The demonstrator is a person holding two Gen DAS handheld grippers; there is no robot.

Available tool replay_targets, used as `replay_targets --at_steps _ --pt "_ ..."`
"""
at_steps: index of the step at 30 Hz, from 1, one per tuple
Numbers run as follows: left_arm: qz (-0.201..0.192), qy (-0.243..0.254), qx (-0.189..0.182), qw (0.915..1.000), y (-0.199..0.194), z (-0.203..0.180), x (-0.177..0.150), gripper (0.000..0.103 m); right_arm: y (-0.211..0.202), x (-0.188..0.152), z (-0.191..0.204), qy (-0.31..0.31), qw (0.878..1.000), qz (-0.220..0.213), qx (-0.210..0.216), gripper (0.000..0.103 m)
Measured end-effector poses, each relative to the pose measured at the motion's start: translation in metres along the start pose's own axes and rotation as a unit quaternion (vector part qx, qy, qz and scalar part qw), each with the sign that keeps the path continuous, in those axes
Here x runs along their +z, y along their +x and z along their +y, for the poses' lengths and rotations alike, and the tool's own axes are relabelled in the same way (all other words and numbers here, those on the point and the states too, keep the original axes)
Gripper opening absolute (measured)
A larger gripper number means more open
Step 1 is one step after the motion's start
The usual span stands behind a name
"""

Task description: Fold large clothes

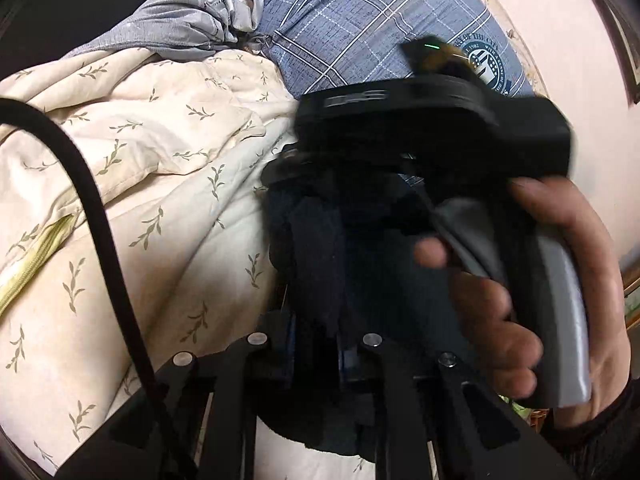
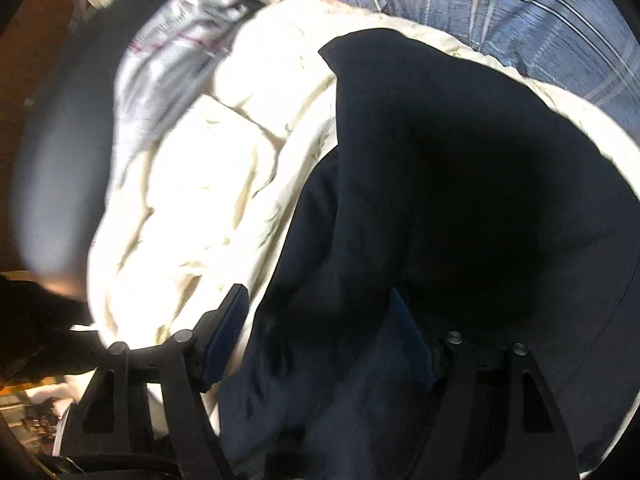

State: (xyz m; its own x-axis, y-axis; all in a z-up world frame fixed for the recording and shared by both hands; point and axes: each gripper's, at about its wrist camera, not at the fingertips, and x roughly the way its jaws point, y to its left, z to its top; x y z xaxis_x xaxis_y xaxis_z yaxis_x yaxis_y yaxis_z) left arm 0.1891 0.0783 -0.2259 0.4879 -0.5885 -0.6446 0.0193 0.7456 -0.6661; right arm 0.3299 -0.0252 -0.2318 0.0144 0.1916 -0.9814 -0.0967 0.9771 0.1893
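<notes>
Left gripper [image 1: 316,340] had its jaws pinched on a bunched fold of the dark navy garment [image 1: 312,248], near edge of the frame. Right gripper [image 2: 320,336] pointed steeply down with jaws spread wide, navy garment [image 2: 420,184] lying between the blue pads [image 2: 228,332] but not clamped. Garment lay on a cream leaf-print duvet [image 1: 140,160], right of centre. Grey cloth [image 1: 192,20] was bunched at the far left, blue plaid sheet [image 1: 360,20] at the far right. In the left wrist view the person's hand [image 1: 560,280] gripped the grey handle [image 1: 560,300] of the right gripper. Right view was motion-blurred.
</notes>
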Motion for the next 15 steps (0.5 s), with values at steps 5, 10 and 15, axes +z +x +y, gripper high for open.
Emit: replay_targets --at_steps 5,10,15 --pt "0.001 0.013 0.011 0.9998 0.003 -0.007 0.0 0.011 0.022 0.002 0.014 -0.026 0.996 0.03 -0.077 0.062" --pt "-0.002 0.042 0.013 0.999 -0.004 -0.016 -0.007 0.011 0.008 -0.008 -0.002 -0.011 0.997 0.015 -0.079 0.02" --pt "-0.017 0.074 0.007 0.9971 -0.016 -0.033 -0.009 0.011 -0.026 -0.029 -0.024 0.014 0.999 -0.038 -0.031 0.014"
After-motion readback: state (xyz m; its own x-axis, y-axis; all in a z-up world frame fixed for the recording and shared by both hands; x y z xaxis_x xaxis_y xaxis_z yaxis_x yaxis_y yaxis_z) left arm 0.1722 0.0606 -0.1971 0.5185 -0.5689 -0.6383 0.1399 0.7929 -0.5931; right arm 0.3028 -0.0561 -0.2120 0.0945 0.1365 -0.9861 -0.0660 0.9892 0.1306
